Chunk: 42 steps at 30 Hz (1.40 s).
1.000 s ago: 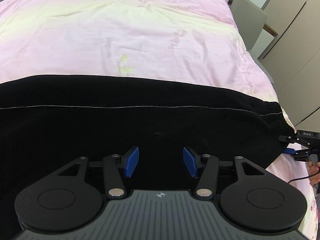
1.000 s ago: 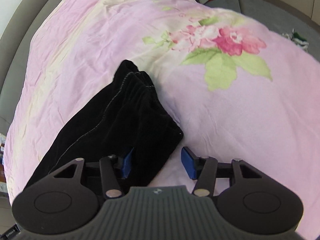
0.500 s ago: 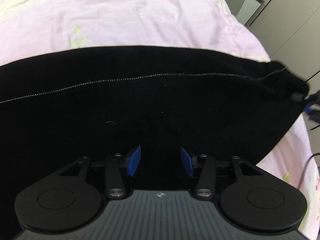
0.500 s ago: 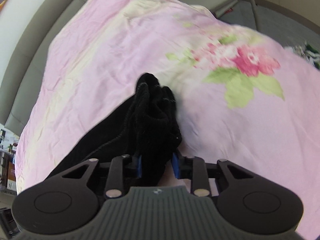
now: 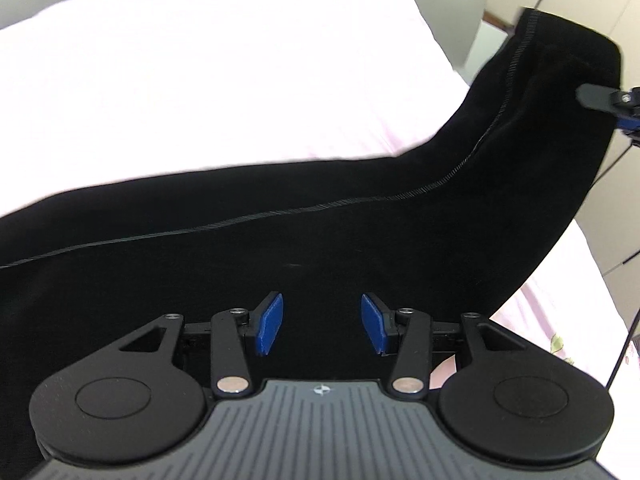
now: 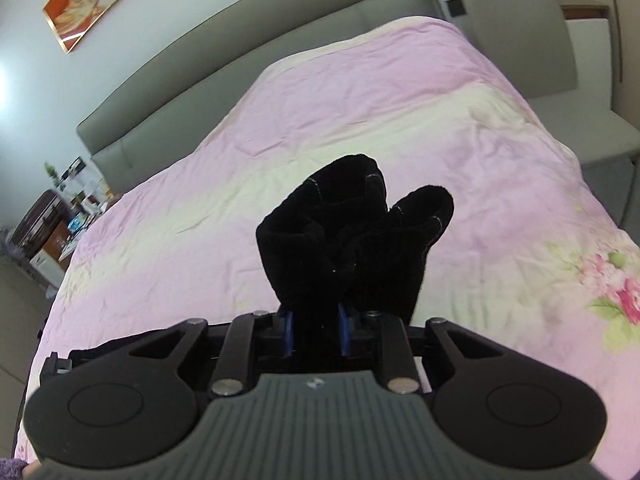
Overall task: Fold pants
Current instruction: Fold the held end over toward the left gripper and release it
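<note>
Lying flat across the near part of the bed (image 5: 240, 72), the left stretch of the pants (image 5: 280, 248) is black and smooth, a pale seam running along it; the left gripper (image 5: 322, 330) hangs low over this cloth with its blue fingers (image 5: 270, 330) apart and nothing between them, though whether they touch the fabric I cannot tell; further right the pants rise off the bed in a steep curve, their end held up in the air; at the far right edge of that view the right gripper (image 5: 608, 104) meets the raised end; seen from its own camera, the right gripper (image 6: 315, 330) has its fingers (image 6: 286, 330) clamped on the pants (image 6: 352, 240), a bunched black wad standing up in front of them above the pink bed (image 6: 400, 120). My judgement: a lengthwise fold looks done, since only one long strip shows; the crosswise fold is just begun, one end lifted; carrying it over to the left, laying it down and smoothing are left.
</note>
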Each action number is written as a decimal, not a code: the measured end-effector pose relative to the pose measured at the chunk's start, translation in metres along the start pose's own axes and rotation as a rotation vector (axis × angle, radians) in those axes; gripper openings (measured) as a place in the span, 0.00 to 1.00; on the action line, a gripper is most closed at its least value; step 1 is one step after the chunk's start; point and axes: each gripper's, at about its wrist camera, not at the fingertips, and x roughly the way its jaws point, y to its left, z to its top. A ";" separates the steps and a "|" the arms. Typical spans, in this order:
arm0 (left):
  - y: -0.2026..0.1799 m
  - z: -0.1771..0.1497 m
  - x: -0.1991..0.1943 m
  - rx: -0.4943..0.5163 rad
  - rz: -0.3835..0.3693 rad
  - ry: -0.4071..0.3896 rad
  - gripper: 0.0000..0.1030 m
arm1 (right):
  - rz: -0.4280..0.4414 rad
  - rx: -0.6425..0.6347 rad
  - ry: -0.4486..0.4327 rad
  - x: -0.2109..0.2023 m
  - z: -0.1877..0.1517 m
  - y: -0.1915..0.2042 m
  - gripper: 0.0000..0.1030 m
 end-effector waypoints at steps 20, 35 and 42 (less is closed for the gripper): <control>0.131 -0.047 -0.055 -0.253 0.001 -0.057 0.52 | 0.075 -0.342 0.435 0.181 -0.156 0.189 0.18; 0.117 -0.034 -0.007 -0.345 -0.113 0.009 0.55 | -0.057 -0.399 0.455 0.150 -0.118 0.148 0.55; 0.117 -0.044 0.017 -0.445 -0.103 0.037 0.62 | -0.079 -0.361 0.466 0.161 -0.121 0.120 0.54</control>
